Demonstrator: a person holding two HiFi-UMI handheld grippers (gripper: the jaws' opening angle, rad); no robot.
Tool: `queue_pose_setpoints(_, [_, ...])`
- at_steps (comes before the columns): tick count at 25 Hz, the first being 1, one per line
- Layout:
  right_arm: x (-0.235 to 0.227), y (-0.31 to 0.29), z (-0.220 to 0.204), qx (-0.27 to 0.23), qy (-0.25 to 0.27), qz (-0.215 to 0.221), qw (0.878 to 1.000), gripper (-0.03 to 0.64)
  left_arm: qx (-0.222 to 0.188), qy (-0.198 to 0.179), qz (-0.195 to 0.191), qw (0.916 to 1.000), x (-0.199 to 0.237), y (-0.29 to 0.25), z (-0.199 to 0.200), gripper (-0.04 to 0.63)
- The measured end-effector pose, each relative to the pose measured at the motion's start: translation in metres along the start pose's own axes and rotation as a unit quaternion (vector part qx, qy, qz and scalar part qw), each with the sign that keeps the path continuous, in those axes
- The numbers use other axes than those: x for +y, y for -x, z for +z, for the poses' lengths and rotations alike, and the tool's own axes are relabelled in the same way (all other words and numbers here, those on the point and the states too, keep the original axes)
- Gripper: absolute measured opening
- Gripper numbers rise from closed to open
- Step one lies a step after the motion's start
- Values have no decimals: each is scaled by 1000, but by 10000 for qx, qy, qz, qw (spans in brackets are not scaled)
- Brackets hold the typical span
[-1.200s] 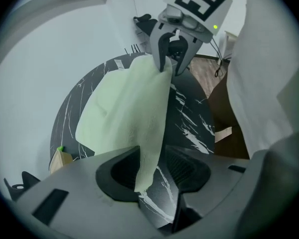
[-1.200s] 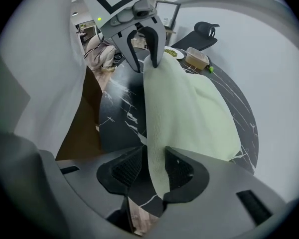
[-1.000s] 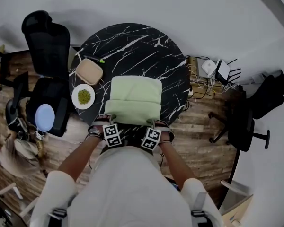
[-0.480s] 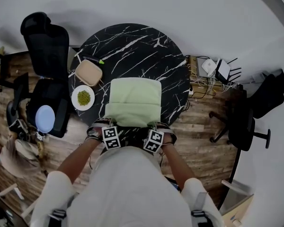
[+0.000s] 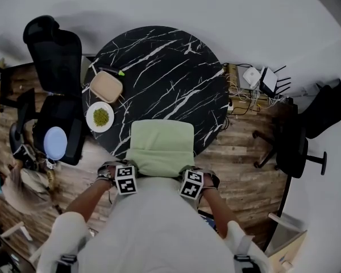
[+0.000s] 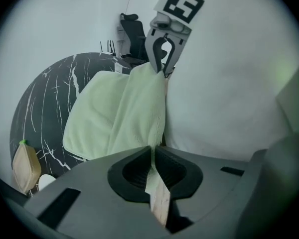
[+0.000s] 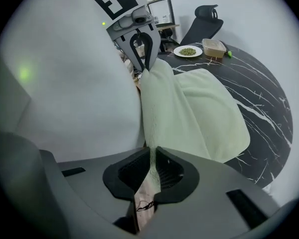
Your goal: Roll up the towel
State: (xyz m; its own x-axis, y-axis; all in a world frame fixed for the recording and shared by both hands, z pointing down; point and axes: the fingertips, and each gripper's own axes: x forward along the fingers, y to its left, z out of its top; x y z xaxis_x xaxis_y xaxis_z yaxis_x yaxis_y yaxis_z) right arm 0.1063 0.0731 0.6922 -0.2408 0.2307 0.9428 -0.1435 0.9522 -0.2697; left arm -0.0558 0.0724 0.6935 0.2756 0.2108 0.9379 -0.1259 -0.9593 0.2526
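Observation:
A pale green towel, folded double at its far end, lies at the near rim of the round black marble table, its near edge lifted off toward the person. My left gripper pinches the near left corner and my right gripper the near right corner. Both pairs of jaws have just been closing, with the cloth between them. In the left gripper view the towel runs into my shut jaws. The right gripper view shows the same: towel clamped in my jaws. The edge is stretched taut between the two grippers.
At the table's left stand a tan lidded container and a white plate of green food. A black office chair with a blue disc on its seat is further left. Cables and a router lie at the right, by another chair.
Both grippers have drawn back toward the person and risen, dragging the towel across the table to its near rim. The plate and container have not moved.

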Motion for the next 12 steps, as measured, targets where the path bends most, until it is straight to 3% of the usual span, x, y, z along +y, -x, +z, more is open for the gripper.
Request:
queue_pose_setpoints(4, [-19, 26, 9, -165, 19, -411, 9990, 28, -140, -12, 397, 9991, 18, 25, 9, 25])
queue_pose_setpoints(8, [-72, 44, 17, -421, -99, -1104, 9929, 31, -339, 110, 1000, 9943, 65, 46, 21, 25])
queue_pose_setpoints(12, [-132, 40, 27, -410, 83, -1654, 9853, 32, -214, 0, 1601, 9869, 118, 44, 28, 26])
